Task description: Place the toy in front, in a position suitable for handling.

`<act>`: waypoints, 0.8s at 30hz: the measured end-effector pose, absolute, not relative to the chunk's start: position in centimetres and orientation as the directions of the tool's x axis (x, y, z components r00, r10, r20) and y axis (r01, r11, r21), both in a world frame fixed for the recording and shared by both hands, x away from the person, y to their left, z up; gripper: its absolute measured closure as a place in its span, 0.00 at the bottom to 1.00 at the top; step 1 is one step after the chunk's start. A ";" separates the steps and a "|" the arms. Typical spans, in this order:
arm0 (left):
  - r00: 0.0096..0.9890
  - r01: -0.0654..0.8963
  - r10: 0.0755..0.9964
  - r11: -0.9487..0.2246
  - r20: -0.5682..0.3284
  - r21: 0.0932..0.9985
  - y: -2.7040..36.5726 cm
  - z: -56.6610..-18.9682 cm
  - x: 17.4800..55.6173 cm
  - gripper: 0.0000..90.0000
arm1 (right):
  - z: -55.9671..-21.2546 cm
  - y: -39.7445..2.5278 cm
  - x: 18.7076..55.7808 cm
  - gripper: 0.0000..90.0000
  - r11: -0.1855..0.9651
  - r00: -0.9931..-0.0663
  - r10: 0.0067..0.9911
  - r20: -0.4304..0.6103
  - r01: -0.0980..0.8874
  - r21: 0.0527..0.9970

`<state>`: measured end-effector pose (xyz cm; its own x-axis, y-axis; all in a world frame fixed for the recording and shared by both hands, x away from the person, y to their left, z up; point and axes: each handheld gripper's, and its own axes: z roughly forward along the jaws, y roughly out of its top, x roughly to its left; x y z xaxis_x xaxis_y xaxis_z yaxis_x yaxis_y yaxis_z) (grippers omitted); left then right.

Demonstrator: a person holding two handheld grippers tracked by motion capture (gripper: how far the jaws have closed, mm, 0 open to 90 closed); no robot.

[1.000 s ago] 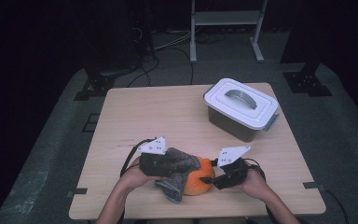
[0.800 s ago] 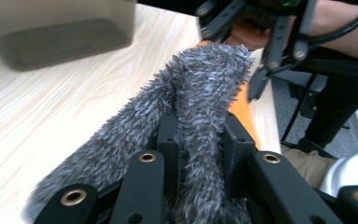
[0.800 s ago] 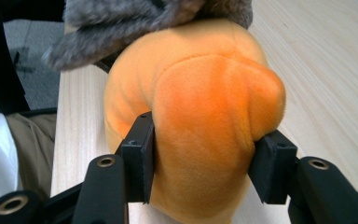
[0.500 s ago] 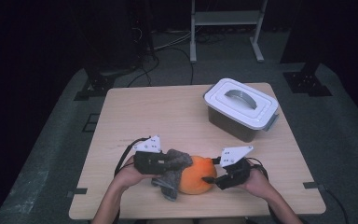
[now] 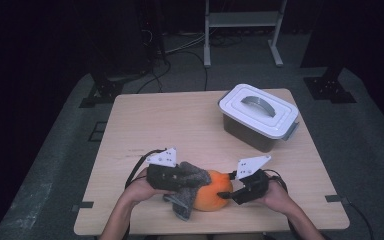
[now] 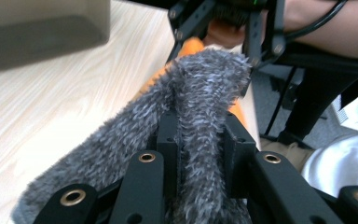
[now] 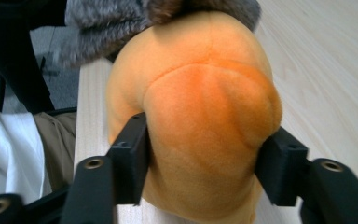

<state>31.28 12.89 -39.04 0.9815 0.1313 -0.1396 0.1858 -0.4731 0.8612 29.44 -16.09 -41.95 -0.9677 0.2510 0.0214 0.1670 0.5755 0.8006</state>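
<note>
An orange plush ball (image 5: 211, 196) (image 7: 200, 116) lies near the table's front edge, partly covered by a fuzzy grey cloth (image 5: 187, 187) (image 6: 191, 116). My left gripper (image 5: 182, 181) (image 6: 200, 140) is shut on a fold of the grey cloth, at the ball's left side. My right gripper (image 5: 225, 194) (image 7: 205, 158) comes in from the right, its jaws pressed against both sides of the orange ball. The cloth drapes over the ball's far side in the right gripper view. The orange ball (image 6: 193, 46) peeks out behind the cloth in the left gripper view.
A grey bin with a white handled lid (image 5: 257, 116) stands at the table's back right. The wooden table (image 5: 170, 130) ends just in front of the ball. A metal stand (image 5: 242, 30) and cables lie on the floor behind.
My left gripper has drawn left with the grey cloth, baring more of the orange ball. The right gripper has stayed on the ball.
</note>
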 end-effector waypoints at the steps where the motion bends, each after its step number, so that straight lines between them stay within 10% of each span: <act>1: 0.982 0.184 0.131 -0.464 -0.139 0.866 12.8 -38.9 31.2 0.81 | -41.9 -15.9 29.2 0.49 0.580 -0.970 0.242 -0.001 0.143 0.802; 14: 0.979 0.181 0.172 -0.492 -0.109 0.852 12.7 -38.7 31.2 0.81 | -41.7 -15.2 28.6 0.53 0.618 -0.977 0.187 -0.100 0.037 0.786; 24: 0.968 0.230 0.205 -0.481 -0.147 0.846 13.3 -39.2 31.6 0.81 | -41.2 -15.5 29.2 0.31 0.596 -0.964 0.265 0.028 0.187 0.781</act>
